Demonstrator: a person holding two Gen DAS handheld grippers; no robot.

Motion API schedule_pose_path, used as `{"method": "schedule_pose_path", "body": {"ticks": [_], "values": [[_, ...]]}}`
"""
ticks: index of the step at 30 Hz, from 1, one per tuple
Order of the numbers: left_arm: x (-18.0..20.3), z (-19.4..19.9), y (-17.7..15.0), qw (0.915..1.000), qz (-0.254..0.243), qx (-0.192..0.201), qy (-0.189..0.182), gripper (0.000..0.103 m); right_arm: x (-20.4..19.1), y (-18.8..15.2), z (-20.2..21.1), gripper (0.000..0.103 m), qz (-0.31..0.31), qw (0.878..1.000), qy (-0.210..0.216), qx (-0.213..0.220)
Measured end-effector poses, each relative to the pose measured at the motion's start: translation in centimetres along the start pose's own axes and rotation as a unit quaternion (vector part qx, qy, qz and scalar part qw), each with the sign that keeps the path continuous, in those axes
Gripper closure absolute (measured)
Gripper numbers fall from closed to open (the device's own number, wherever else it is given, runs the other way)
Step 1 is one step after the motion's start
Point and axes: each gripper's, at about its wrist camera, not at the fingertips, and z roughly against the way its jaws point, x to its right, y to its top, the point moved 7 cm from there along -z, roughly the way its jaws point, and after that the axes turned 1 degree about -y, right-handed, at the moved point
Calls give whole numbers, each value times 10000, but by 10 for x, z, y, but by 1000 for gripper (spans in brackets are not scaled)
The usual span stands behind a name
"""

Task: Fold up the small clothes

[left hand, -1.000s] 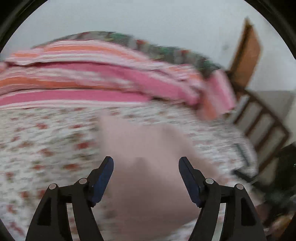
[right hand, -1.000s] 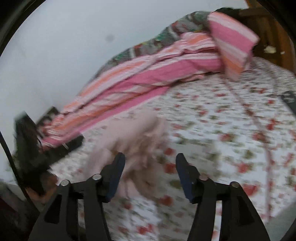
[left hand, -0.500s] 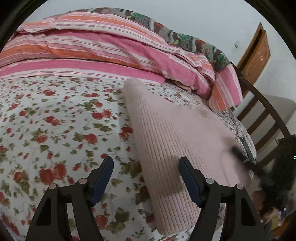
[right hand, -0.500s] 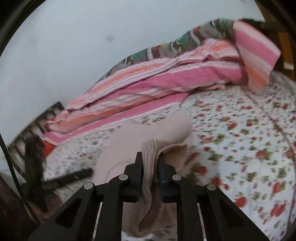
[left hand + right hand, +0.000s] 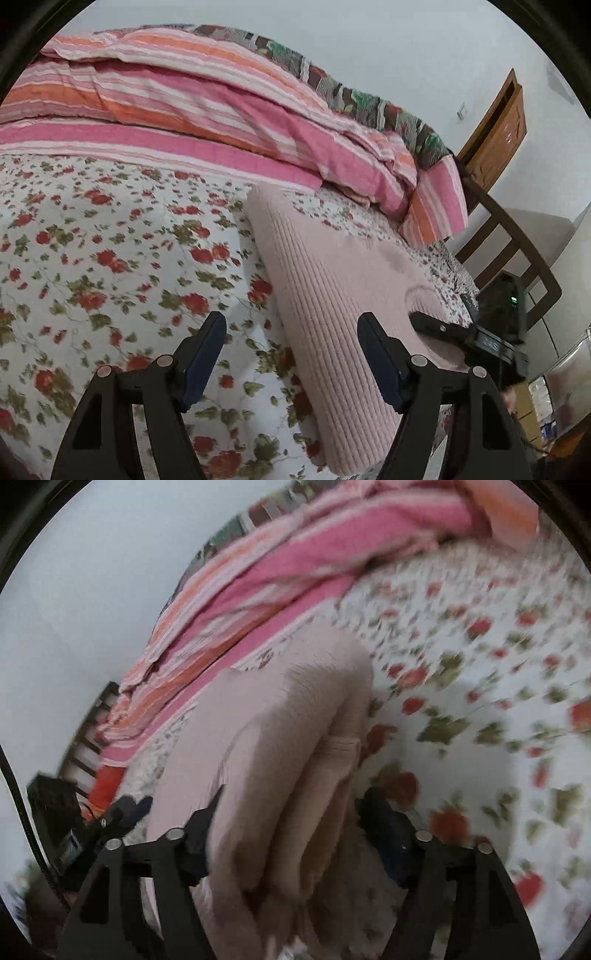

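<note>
Pink ribbed knit garment (image 5: 332, 295) lies on the bed (image 5: 110, 258), on a floral sheet, already doubled into a long narrow strip. It sits ahead and to the right of the left tool (image 5: 291, 358), running away from it toward the striped quilt (image 5: 184, 110) bunched at the far side. Left tool has its jaws apart and empty; only the strip's near left edge falls between them, pads not on cloth. It looks parked beside the fold rather than working it.

Right tool (image 5: 291, 834) is at the strip's near end. Its jaws are opening, with folded layers bunched between them but not pinched, so it reads as letting go of the end it just laid down. Strip lying flat and straight suggests it is set up for a cross fold next.

Left wrist view is sharp: it shows the full top face of the strip, its ribbing, and the right tool's finger (image 5: 436, 326) resting at the strip's right edge. Right wrist view is motion blurred but shows what the left cannot: the stacked layer edges on the strip's right side, and the left tool's tip (image 5: 133, 806) off to the left.
</note>
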Motion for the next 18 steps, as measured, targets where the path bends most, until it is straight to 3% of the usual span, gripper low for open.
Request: {"method": "schedule_pose_path", "body": {"ticks": [5,8,10,13,18], "values": [[-7,10,2,9999,44,124,-72,31,-7,6,-21,23,169,9993,143,-295],[-10,11,1,9998,131,143,-100,31,-9,9,-26,39,63,9984,282,-491],[-12,11,1,9996,199,165,-100,32,-10,12,-25,56,-74,9977,415,-527],[-16,14,2,9992,327,198,-95,33,-23,16,-8,63,18,9986,425,-315],[-30,29,5,9988,361,322,68,33,-73,36,37,65,480,9979,272,351]]}}
